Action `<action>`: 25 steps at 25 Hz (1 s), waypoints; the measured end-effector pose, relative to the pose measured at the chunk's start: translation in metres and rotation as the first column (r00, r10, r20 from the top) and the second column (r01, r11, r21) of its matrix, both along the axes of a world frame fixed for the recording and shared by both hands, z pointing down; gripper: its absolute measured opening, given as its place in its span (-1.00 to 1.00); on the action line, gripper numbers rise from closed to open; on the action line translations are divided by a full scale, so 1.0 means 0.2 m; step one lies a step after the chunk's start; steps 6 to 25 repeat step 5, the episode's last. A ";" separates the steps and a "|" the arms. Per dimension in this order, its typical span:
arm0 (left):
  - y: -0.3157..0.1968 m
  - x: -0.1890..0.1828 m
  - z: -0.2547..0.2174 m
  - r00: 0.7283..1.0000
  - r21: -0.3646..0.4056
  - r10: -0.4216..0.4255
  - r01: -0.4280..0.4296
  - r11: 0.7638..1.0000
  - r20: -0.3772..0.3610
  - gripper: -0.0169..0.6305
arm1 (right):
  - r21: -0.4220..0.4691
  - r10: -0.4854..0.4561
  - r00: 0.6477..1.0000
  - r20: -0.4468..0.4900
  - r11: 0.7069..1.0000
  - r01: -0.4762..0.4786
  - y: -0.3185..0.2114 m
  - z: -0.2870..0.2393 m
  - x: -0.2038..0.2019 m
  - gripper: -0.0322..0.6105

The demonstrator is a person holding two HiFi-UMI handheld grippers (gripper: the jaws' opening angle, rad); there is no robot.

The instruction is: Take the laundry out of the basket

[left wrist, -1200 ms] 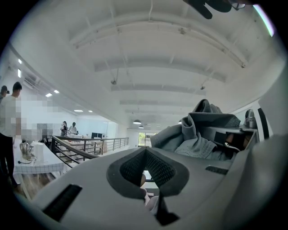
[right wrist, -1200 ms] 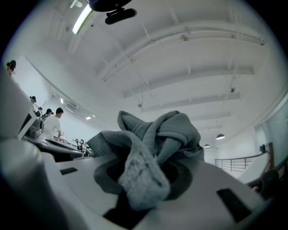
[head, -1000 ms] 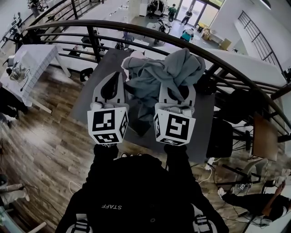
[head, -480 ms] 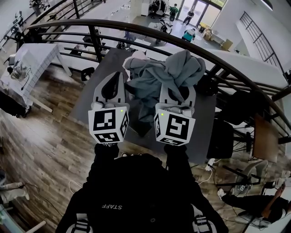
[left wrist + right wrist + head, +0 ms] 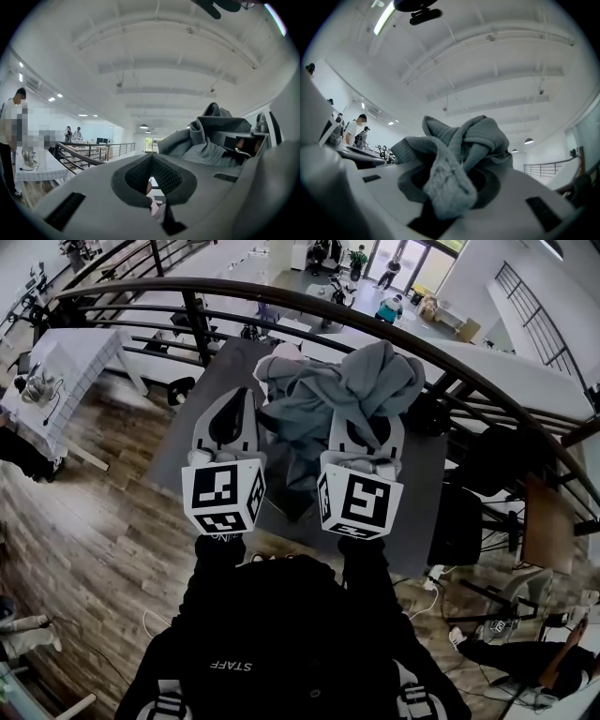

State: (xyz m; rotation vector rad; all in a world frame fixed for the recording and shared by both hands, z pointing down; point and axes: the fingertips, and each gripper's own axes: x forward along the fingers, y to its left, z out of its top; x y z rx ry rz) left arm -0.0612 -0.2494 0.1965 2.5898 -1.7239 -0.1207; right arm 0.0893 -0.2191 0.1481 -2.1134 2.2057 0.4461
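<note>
A bundle of grey laundry (image 5: 349, 388) hangs bunched in front of me in the head view, above a dark grey tabletop (image 5: 184, 444). My right gripper (image 5: 366, 418) is shut on it; in the right gripper view the knitted cloth (image 5: 461, 143) fills the space between the jaws (image 5: 450, 180) and spills over them. My left gripper (image 5: 246, 395) is raised beside the bundle at its left, its jaws together with no cloth in them. The left gripper view shows the laundry (image 5: 206, 143) off to the right of the closed jaws (image 5: 151, 158). I cannot make out a basket; a pale shape (image 5: 281, 354) peeks from behind the cloth.
A curved dark railing (image 5: 281, 298) runs just beyond the table, with a lower floor behind it. A black chair (image 5: 457, 521) stands at the right, and a white-clothed table (image 5: 56, 371) at the left. A person (image 5: 11, 136) stands far left in the left gripper view.
</note>
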 end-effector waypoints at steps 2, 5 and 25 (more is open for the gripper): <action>0.00 0.00 0.00 1.000 0.000 0.000 0.000 1.000 -0.001 -0.95 | 0.001 0.000 1.000 -0.001 1.000 0.000 0.00 0.00 0.00 -0.50; -0.01 0.00 0.01 1.000 0.000 0.000 0.000 1.000 -0.003 -0.95 | 0.002 -0.001 1.000 -0.003 1.000 0.001 0.00 0.01 0.00 -0.50; -0.01 0.00 0.01 1.000 0.000 0.000 0.000 1.000 -0.003 -0.95 | 0.002 -0.001 1.000 -0.003 1.000 0.001 0.00 0.01 0.00 -0.50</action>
